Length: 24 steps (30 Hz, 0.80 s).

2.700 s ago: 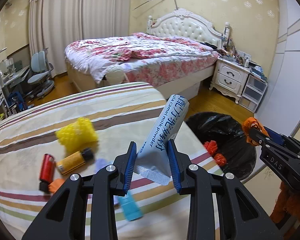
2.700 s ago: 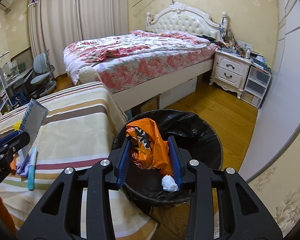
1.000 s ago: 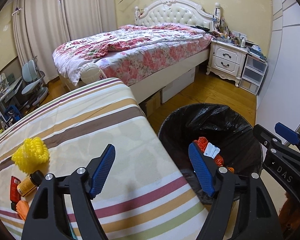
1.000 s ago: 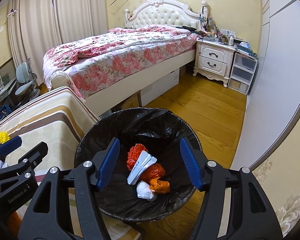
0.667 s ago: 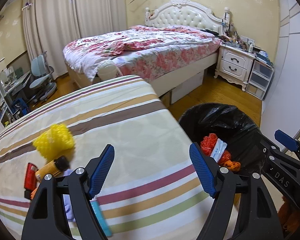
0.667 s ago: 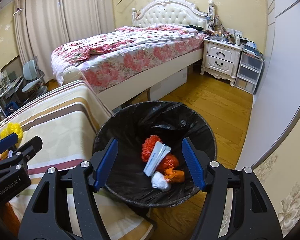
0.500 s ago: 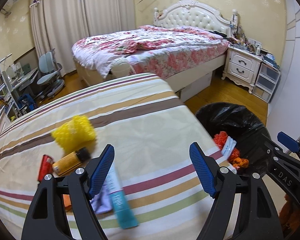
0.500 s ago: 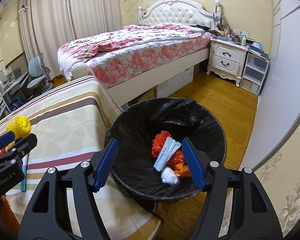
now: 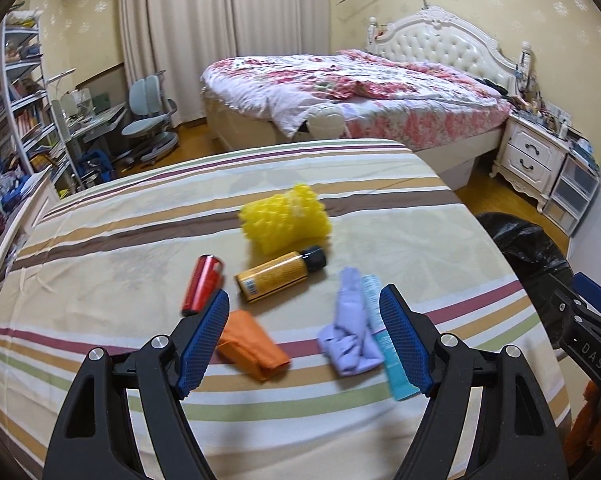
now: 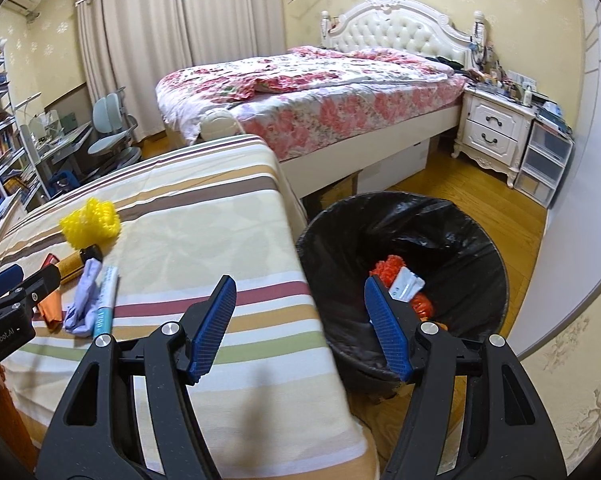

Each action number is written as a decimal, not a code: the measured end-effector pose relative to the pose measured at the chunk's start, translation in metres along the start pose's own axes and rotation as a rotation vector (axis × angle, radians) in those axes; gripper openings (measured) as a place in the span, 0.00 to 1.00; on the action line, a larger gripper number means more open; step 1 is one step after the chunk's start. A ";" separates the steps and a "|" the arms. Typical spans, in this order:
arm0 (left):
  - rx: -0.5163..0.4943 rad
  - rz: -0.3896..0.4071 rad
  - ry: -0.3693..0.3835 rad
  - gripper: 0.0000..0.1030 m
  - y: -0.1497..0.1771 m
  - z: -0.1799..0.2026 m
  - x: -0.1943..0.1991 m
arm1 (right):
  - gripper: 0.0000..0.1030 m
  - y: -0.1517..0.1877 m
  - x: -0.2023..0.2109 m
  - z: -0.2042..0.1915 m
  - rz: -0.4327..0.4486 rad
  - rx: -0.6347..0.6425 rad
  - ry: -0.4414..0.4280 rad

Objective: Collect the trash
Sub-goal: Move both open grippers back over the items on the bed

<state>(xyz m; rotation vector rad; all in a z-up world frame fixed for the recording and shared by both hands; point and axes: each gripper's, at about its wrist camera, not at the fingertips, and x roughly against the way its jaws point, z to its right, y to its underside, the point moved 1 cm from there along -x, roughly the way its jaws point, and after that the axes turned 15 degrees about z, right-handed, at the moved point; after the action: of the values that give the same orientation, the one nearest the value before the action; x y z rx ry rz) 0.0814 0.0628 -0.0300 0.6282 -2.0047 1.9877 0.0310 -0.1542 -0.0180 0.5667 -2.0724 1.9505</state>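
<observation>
Trash lies on the striped table (image 9: 140,232): a yellow foam net (image 9: 284,224), an orange bottle with a black cap (image 9: 278,274), a red can (image 9: 202,284), an orange wrapper (image 9: 252,344), a lilac cloth (image 9: 350,328) and a teal tube (image 9: 384,340). My left gripper (image 9: 304,340) hovers open and empty above the wrapper and cloth. My right gripper (image 10: 300,326) is open and empty over the table's right edge, beside the black-lined bin (image 10: 404,276), which holds orange scraps and a white packet (image 10: 406,284).
A floral bed (image 10: 320,92) stands behind the table, a white nightstand (image 10: 496,132) and plastic drawers (image 10: 544,168) at the right. Desk chair (image 9: 148,120) and bookshelves (image 9: 16,92) are at the far left. Wooden floor surrounds the bin.
Both grippers let their trash go into the bin, then swung left from the bin toward the table; the left one now looks over the remaining trash.
</observation>
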 end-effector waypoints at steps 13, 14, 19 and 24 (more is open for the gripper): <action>0.040 -0.088 -0.084 0.73 0.021 -0.039 -0.018 | 0.63 0.007 -0.003 -0.030 -0.022 0.036 -0.051; 0.040 -0.102 -0.089 0.73 0.022 -0.041 -0.022 | 0.63 0.008 -0.004 -0.031 -0.024 0.037 -0.053; 0.072 -0.149 -0.076 0.73 0.033 -0.053 -0.024 | 0.63 0.011 -0.004 -0.036 -0.031 0.041 -0.061; 0.088 -0.152 -0.081 0.73 0.039 -0.068 -0.014 | 0.63 0.012 -0.005 -0.038 -0.035 0.042 -0.066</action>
<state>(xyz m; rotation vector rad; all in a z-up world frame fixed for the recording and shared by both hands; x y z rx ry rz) 0.0674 0.1309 -0.0686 0.8667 -1.8606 1.9976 0.0269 -0.1152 -0.0282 0.6807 -2.0496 1.9858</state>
